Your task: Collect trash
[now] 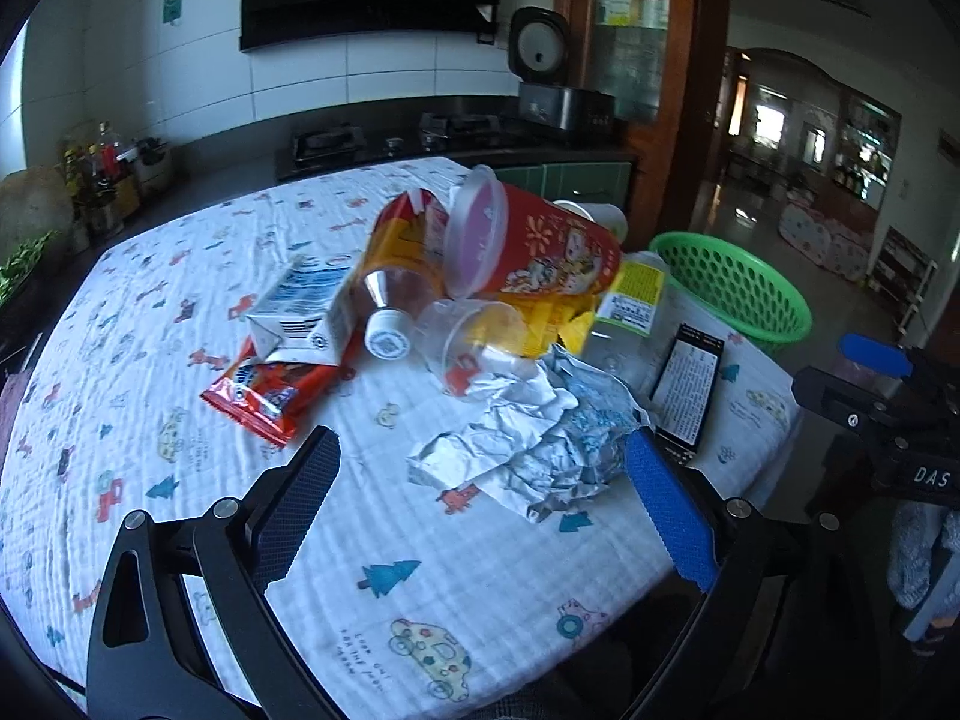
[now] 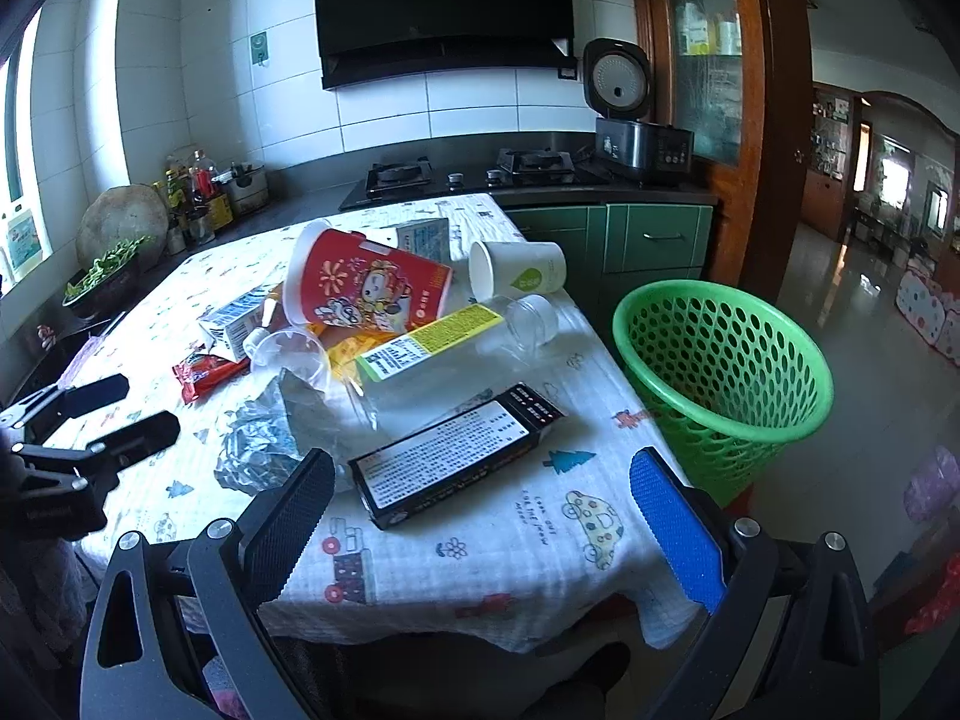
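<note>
- Kitchen setting: tiled wall, gas hob and range hood are showing behind a table covered with a printed white cloth (image 2: 480,546).
- Trash is lying in a heap mid-table: a red paper tub (image 2: 366,288) tipped on its side, a milk carton (image 1: 300,306), a red snack wrapper (image 1: 267,393), crumpled foil (image 1: 540,438), a clear labelled bottle (image 2: 438,336), a white paper cup (image 2: 519,273).
- A black box (image 2: 450,459) is lying flat near the table's front edge.
- A green basket (image 2: 726,360) is standing beside the table, off its right edge.
- Left gripper (image 1: 480,468) is hovering just before the foil, jaws spread wide, holding nothing.
- Right gripper (image 2: 480,486) is hovering near the black box, jaws spread wide, holding nothing.
</note>
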Demonstrator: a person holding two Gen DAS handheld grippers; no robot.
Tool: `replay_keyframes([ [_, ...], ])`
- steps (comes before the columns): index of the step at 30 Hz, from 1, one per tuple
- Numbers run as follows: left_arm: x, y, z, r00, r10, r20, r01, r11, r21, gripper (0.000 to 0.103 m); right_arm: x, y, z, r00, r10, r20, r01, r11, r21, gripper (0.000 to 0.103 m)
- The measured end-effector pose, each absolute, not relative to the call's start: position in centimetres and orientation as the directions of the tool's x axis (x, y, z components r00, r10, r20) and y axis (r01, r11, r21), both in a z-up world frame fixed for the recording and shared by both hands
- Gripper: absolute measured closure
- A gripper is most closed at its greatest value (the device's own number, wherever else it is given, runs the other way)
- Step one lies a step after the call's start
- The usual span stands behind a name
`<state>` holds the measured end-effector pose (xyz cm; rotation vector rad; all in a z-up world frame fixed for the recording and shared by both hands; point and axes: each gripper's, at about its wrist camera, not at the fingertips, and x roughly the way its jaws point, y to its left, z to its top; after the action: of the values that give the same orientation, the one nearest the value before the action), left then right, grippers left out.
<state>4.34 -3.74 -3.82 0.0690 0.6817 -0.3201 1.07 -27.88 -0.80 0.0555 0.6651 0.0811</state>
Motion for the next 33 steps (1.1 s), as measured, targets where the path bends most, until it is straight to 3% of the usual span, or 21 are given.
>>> replay_keyframes([
  [15, 8.6, -8.1, -7.2, 0.605, -0.342, -0.719, 0.468, 0.884, -0.027, 0.012, 2.2, -29.2, -2.0, 0.749, 0.076, -0.658, -0.003, 0.994, 0.112, 0.007],
  [24, 8.4, -8.1, -7.3, 0.565, -0.417, -0.712, 0.529, 0.845, -0.075, 0.054, 3.7, -28.6, -2.4, 0.721, 0.093, -0.686, -0.001, 0.991, 0.133, 0.009],
  [30, 7.8, -6.9, -6.9, 0.568, -0.437, -0.697, 0.519, 0.848, -0.108, 0.069, 5.1, -28.7, -2.9, 0.681, 0.127, -0.721, 0.024, 0.98, 0.196, 0.022],
  [33, 7.7, -6.0, -6.7, 0.568, -0.449, -0.689, 0.511, 0.849, -0.133, 0.071, 5.9, -28.4, -3.1, 0.669, 0.13, -0.732, 0.024, 0.98, 0.196, 0.024],
])
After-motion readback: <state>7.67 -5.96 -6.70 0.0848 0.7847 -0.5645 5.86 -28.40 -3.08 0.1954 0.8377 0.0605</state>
